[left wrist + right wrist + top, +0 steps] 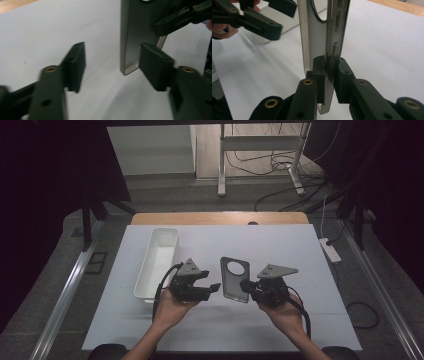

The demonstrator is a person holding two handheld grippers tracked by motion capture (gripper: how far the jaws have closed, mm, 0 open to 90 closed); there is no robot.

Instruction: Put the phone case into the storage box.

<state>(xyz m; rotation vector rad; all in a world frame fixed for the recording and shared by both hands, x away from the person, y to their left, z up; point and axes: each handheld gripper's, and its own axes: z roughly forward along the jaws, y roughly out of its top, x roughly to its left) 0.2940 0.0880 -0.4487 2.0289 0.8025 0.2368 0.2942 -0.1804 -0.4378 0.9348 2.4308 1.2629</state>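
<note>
A grey phone case (234, 279) with a round camera hole is held up off the white table cover (280, 245). My right gripper (245, 285) is shut on its lower right edge. In the right gripper view the case (317, 37) stands edge-on, and the right gripper (329, 62) pinches its rim between both pads. My left gripper (216, 287) is just left of the case, jaws apart and pointing at it. In the left gripper view the left gripper (113, 50) is open, and the case's corner (135, 32) lies just beyond its right jaw without being pinched.
A long white tray (157, 262) lies on the cover to the left of my left hand. The wooden table edge (215, 218) runs along the back. A power strip (330, 250) and cables lie on the floor to the right.
</note>
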